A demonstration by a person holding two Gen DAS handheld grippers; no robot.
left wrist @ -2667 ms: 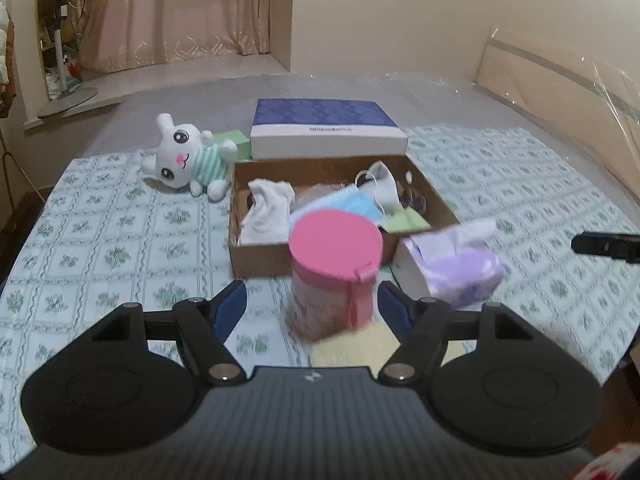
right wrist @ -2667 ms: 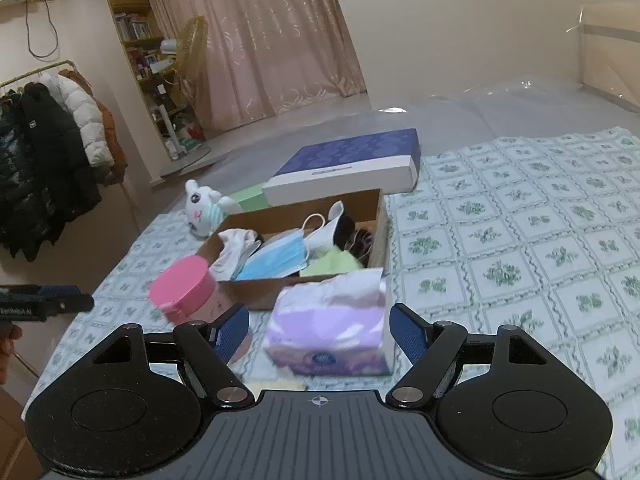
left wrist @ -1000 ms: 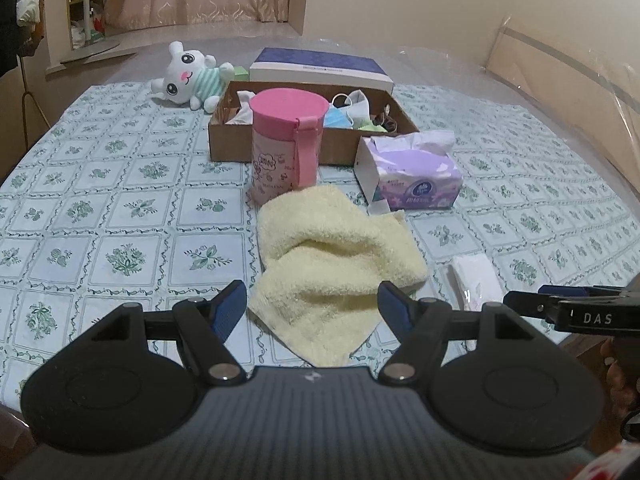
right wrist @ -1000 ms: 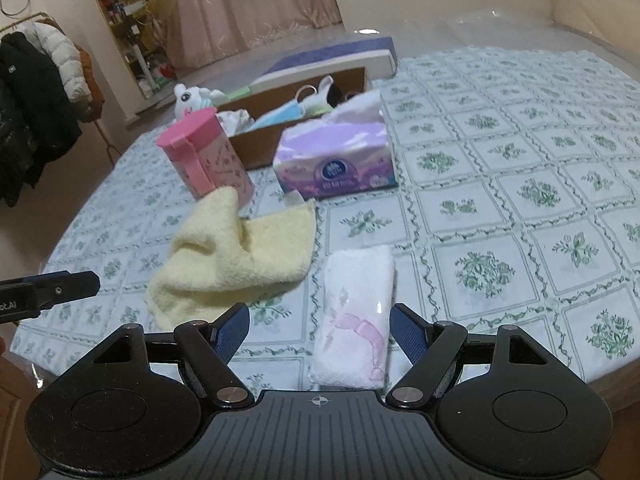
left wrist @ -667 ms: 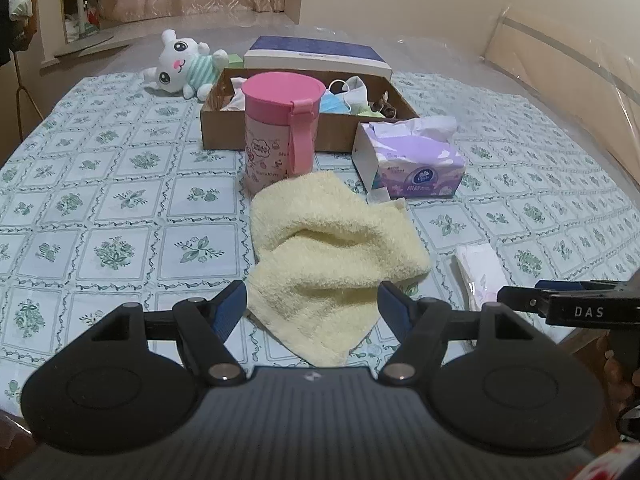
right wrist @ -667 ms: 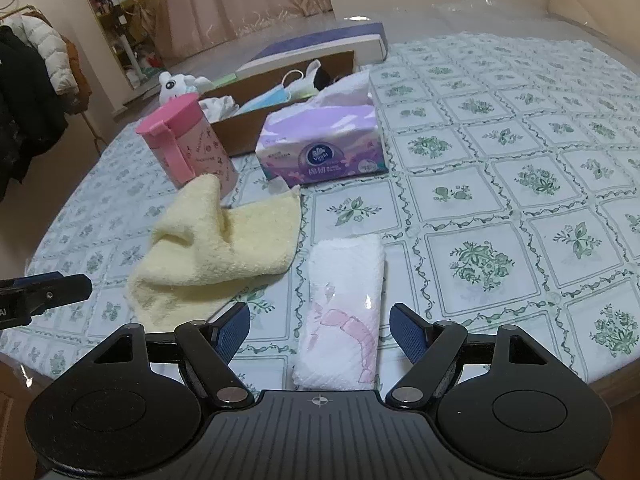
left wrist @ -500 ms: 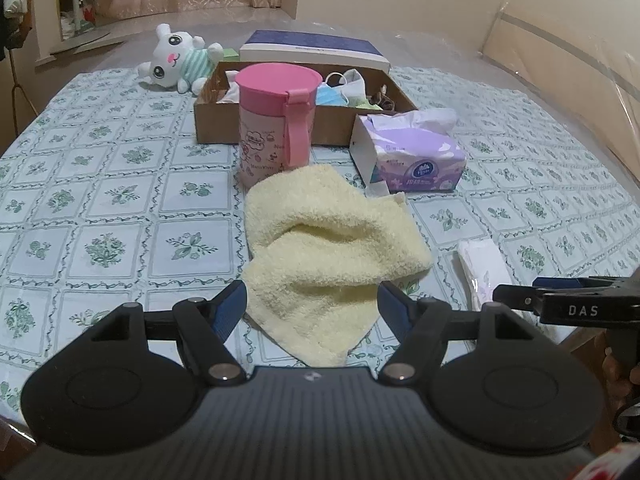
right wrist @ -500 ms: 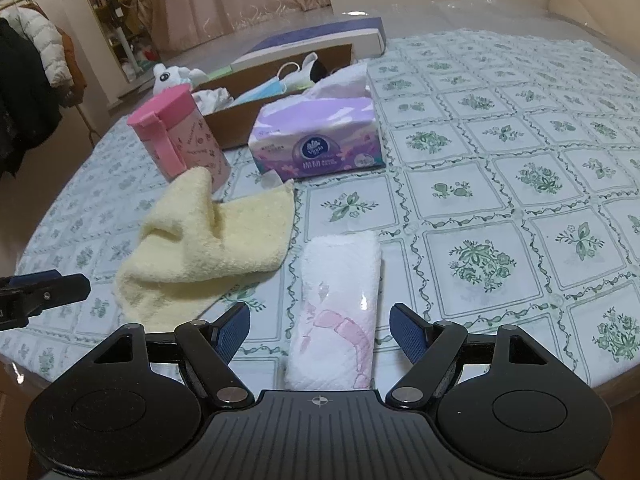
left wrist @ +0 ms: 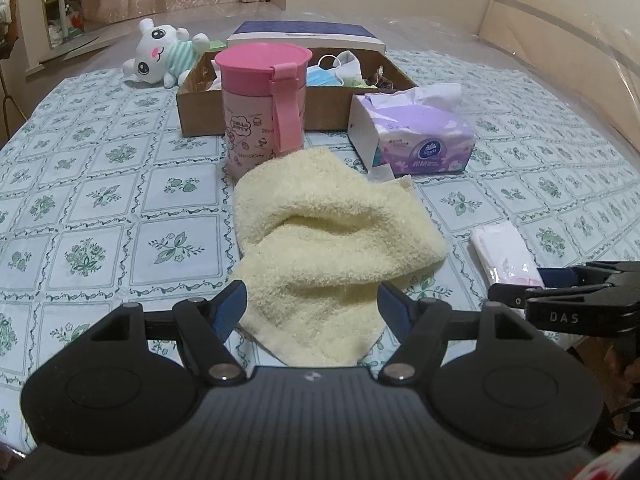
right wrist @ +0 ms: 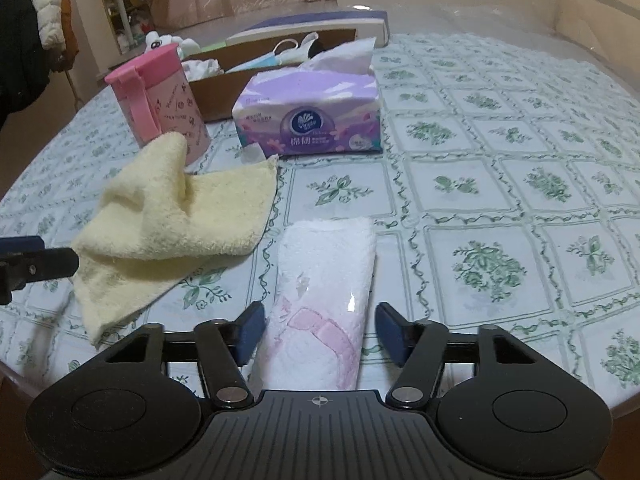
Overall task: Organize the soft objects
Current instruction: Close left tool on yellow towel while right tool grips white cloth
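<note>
A crumpled yellow towel (left wrist: pixel 332 240) lies on the flowered tablecloth. Its near corner sits between the fingers of my left gripper (left wrist: pixel 312 304), which is open and low over it. A white folded cloth in clear wrap (right wrist: pixel 324 280) lies to the towel's right. My right gripper (right wrist: pixel 320 326) straddles the cloth's near end. Its jaws are closing, and a small gap still shows on each side of the pack. In the left wrist view the same white pack (left wrist: pixel 504 248) shows beside the right gripper's fingers (left wrist: pixel 516 294).
Behind the towel stand a pink lidded cup (left wrist: pixel 262 104) and a purple tissue pack (left wrist: pixel 412 136). Farther back are a cardboard box (left wrist: pixel 320 112) holding masks and cloths, a plush rabbit (left wrist: pixel 160 56) and a blue-lidded box (left wrist: pixel 304 34). The table's edge (right wrist: pixel 624 404) runs close below both grippers.
Both grippers have sunk closer to the table. The towel and the white pack now reach in between their fingers, and the right jaws have narrowed around the pack.
</note>
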